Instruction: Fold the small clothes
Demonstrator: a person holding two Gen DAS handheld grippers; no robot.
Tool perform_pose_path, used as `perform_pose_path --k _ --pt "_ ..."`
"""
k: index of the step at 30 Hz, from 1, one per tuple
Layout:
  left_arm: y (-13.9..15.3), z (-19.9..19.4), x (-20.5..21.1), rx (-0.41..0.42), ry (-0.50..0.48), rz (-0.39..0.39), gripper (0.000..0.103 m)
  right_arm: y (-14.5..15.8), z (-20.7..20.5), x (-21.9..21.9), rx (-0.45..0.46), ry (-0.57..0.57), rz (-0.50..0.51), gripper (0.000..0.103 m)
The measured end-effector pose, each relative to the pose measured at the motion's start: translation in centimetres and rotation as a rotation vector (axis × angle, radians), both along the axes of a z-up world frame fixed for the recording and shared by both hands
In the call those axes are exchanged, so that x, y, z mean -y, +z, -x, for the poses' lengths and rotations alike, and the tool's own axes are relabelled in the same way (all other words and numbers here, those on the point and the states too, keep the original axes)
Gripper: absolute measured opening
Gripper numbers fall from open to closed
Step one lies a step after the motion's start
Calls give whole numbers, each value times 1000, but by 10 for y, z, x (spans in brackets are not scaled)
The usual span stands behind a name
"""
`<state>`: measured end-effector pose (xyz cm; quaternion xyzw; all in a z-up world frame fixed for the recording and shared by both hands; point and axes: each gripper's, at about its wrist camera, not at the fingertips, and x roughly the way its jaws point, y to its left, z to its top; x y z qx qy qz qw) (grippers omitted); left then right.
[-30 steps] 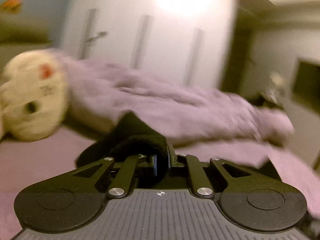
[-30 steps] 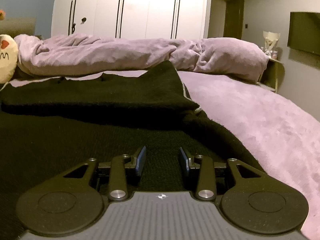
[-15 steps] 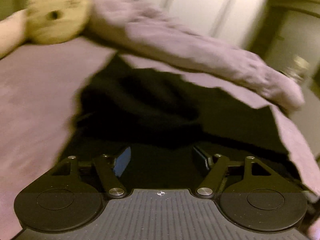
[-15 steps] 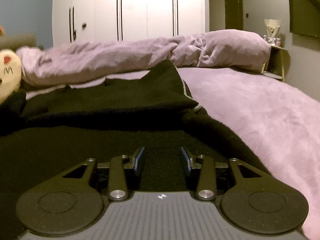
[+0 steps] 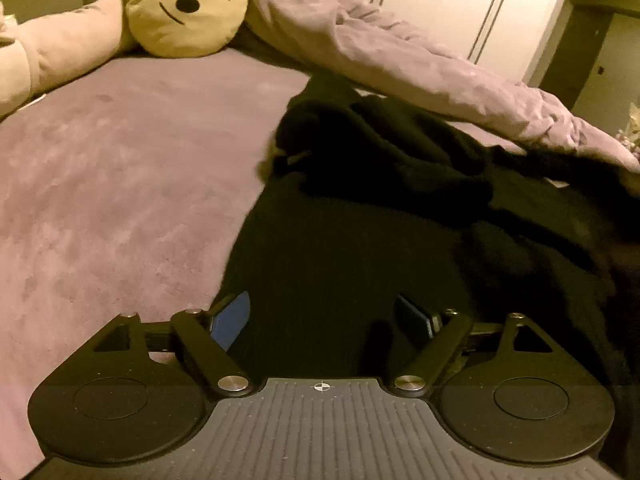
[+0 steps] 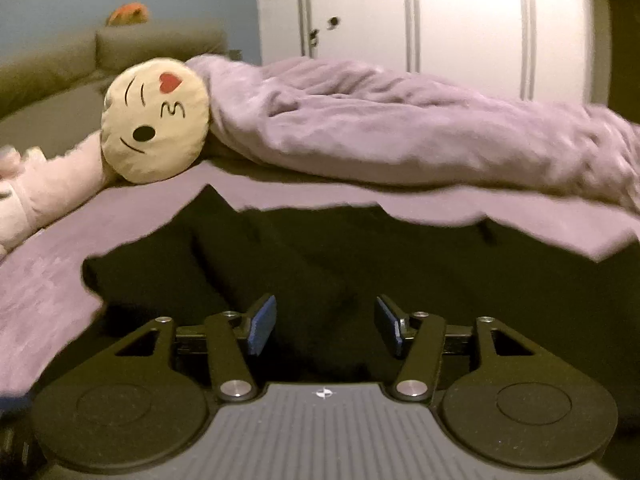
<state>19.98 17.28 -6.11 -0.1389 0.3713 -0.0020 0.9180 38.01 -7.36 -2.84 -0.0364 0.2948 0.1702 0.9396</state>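
Below and just ahead of my left gripper (image 5: 322,320) lies the black garment (image 5: 360,248), spread dark across the purple bedspread (image 5: 120,184). Its jaws are opening, already wide, with nothing pinched between the blue pads; only flat knit shows in the gap. My right gripper (image 6: 324,326) hangs over the same garment from another angle, its jaws also opening, about half apart, and empty too.

From the left view, a sleeve or flap lies bunched on top of the body of the garment, ahead and slightly right of the fingers, with the garment's left edge running down to my left pad. From the right view, the garment fills everything ahead of the fingers, with a ridge of doubled cloth to the front left and a ragged far hem against the bedspread.

I judge that one fold has just been laid and I am between grasps. To do the next one well, I should pick two matching points on one edge, one per gripper, and take only the layers I mean to move. The black fabric hides its own creases in this light, so I should come down at an edge where it meets the purple, which I can read. Thick knit will drag, so lifting clear before carrying over seems wise.

Beyond the garment, the rumpled blanket (image 6: 400,128) and the emoji pillow (image 6: 154,120) lie well ahead of both grippers.
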Motion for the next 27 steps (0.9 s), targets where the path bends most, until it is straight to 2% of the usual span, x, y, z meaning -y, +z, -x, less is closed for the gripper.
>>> perform_pose_path --k 2,5,7,8,9,12,16,17,18,19,20,21,23,25,27 --pt "-1 4 -2 11 -17 1 86 0 -27 -24 -31 20 33 60" --pt "-3 5 -2 25 -34 4 86 -10 -64 -48 -127 20 72 61" --pt "-4 8 -2 30 -42 8 86 -14 -79 -56 -189 48 45 58" --pt "-4 8 -2 32 -45 7 86 -15 -80 -59 -195 61 36 40" --pt "-4 9 -2 35 -46 7 86 -14 -80 -60 -185 71 38 10" --pt "-2 9 -5 32 -38 23 86 -2 -67 -47 -106 17 8 11" --pt "0 9 -12 27 -16 61 86 29 -23 14 99 -174 -115 11" --pt "0 9 -12 25 -11 65 86 32 -8 35 147 -237 -141 14" --pt "0 8 -11 21 -4 68 86 31 3 53 171 -287 -163 25" --pt "1 7 -10 15 4 65 86 26 11 70 172 -315 -182 30" --pt "3 6 -8 9 9 58 86 18 14 85 149 -331 -183 40" --pt "5 4 -5 5 9 51 86 7 17 99 103 -353 -173 43" --pt "10 0 -1 6 6 41 87 -18 17 128 -24 -410 -188 43" --pt "16 -6 2 16 -2 24 87 -36 22 156 -91 -457 -305 43" --pt "23 -14 5 36 -3 -14 88 -43 28 177 -105 -476 -435 43"
